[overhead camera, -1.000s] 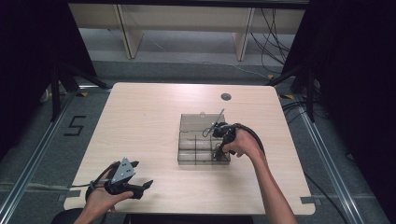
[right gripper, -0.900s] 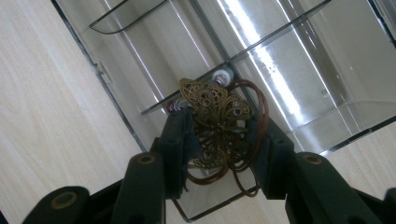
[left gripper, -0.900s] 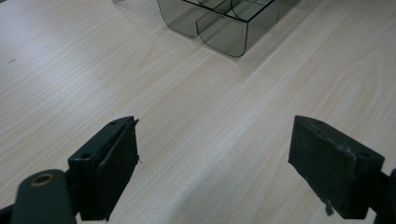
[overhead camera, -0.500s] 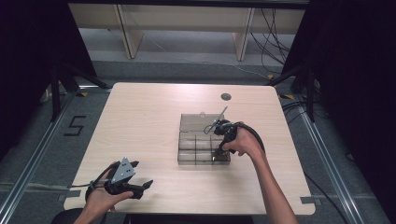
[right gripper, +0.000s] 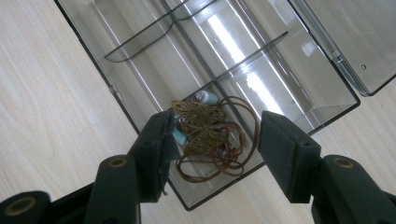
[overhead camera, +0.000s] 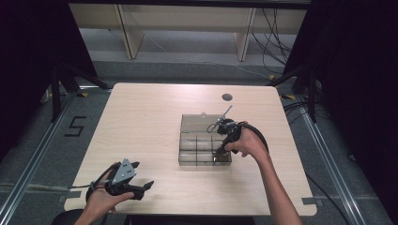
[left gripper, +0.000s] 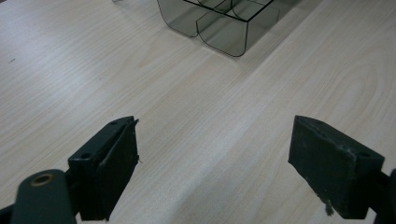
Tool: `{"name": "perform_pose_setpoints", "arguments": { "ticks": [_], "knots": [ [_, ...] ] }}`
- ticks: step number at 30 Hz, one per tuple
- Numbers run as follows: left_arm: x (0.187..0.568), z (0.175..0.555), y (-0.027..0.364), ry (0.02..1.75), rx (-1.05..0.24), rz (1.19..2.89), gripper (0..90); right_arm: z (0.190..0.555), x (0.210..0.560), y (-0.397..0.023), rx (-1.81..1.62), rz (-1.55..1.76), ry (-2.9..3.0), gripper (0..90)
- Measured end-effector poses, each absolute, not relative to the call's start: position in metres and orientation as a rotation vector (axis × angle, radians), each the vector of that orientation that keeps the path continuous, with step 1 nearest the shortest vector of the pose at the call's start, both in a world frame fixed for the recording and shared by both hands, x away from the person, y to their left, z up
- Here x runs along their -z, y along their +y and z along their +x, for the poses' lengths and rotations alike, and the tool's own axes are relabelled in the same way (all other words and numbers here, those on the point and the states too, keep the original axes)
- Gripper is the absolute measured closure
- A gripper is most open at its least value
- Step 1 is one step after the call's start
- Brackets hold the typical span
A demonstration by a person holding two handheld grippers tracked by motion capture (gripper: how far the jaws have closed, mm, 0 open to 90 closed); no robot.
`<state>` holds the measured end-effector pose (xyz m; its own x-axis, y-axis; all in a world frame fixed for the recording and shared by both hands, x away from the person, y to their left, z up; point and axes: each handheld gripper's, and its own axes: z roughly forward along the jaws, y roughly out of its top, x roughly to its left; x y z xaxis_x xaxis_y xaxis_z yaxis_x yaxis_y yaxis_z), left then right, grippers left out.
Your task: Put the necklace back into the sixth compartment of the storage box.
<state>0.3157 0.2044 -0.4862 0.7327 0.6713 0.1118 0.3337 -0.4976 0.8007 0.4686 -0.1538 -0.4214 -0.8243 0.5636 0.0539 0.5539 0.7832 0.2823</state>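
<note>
A clear smoky plastic organiser box (overhead camera: 203, 140) with several compartments lies open on the table, its lid (overhead camera: 202, 123) folded back. In its near right compartment lies a brown cord necklace with a brass butterfly pendant (right gripper: 203, 127) and pale beads. My right gripper (right gripper: 212, 135) hangs just above that compartment, open, its jaws to either side of the pendant without holding it. In the high view that right gripper (overhead camera: 220, 151) sits at the box's near right corner. My left gripper (overhead camera: 141, 187) rests open near the table's front left, empty; the box's corner (left gripper: 219, 28) lies ahead of it.
The light wooden table (overhead camera: 141, 117) has a round cable hole (overhead camera: 227, 97) near its far edge. A wooden shelf unit (overhead camera: 187, 23) stands beyond the table. Metal floor rails (overhead camera: 28, 154) run on both sides.
My right gripper has shifted slightly toward the near right corner of the box. The left gripper has stayed where it was.
</note>
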Motion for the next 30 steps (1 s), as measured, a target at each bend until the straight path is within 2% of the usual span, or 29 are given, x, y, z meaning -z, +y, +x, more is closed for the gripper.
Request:
{"name": "perform_pose_setpoints", "arguments": {
  "ticks": [30],
  "knots": [
    [0.486,0.316,0.204,0.754,-0.54,2.125,15.1,0.439,0.408,-0.172,-0.539,0.856,2.866,41.4]
  ]
}}
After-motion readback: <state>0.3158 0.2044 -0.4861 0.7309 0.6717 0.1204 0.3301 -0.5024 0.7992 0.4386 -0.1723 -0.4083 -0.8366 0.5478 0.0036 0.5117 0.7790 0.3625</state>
